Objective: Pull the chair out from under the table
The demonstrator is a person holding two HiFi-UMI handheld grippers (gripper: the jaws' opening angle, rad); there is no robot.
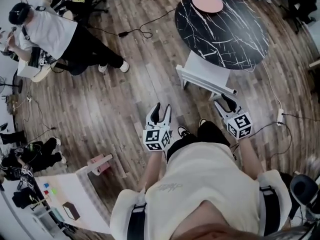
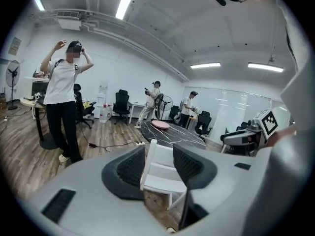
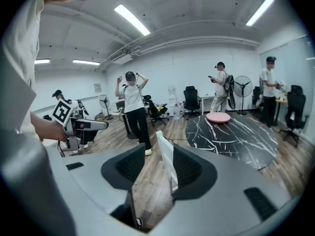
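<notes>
left tool (image 1: 162, 109) open | right tool (image 1: 225, 100) open | head view alone: chair (image 1: 204, 73) partly under table (image 1: 235, 36)

I read no legible text, number or brand in any view. The left marker cube (image 1: 157, 138) and right marker cube (image 1: 239, 125) carry only black-and-white square patterns. The shirt print (image 1: 168, 186) at 6 o'clock and the wall sign (image 2: 15, 45) at 10 o'clock are unreadable.

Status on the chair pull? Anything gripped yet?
Done: nothing. The chair sits tucked against the table.
In hand: the approach. The left claw and right claw are open, short of the chair back.
Left: grip the back and pull it out.
</notes>
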